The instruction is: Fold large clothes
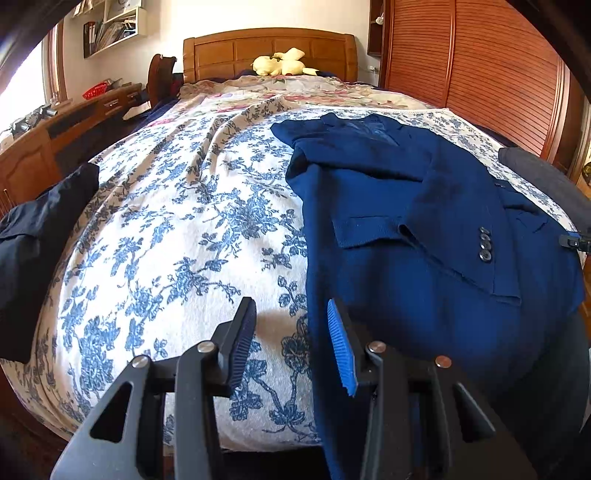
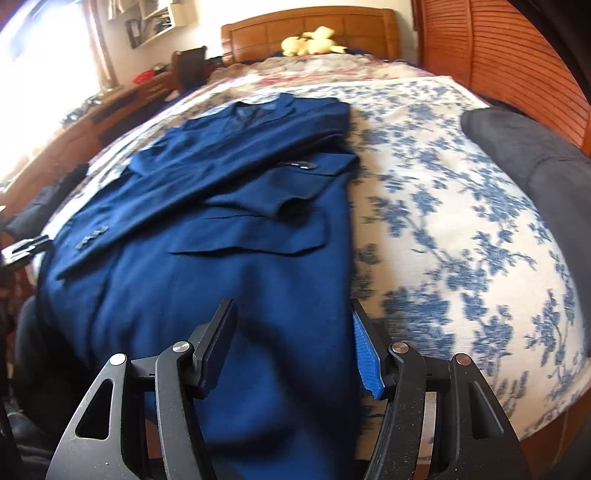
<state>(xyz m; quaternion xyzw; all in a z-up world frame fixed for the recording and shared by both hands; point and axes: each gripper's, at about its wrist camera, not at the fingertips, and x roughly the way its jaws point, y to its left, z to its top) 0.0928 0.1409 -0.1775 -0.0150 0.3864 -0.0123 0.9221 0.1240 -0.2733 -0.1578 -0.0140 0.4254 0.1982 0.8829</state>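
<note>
So both claws angled down over bed (image 1: 177, 206); left claw (image 1: 291, 343) released at navy blazer's (image 1: 424, 229) left edge; right claw (image 2: 295, 350) released over hem; only left view shows cuff buttons (image 1: 484, 244) sharp.

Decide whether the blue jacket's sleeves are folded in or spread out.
Folded in: on the jacket, both sleeves lie crossed over the front, cuffs on the body.

No legible text, label, brand, number or sign appears in either wrist view; the printed items on the white wall shelf (image 1: 114, 29) are too blurred to read.
</note>
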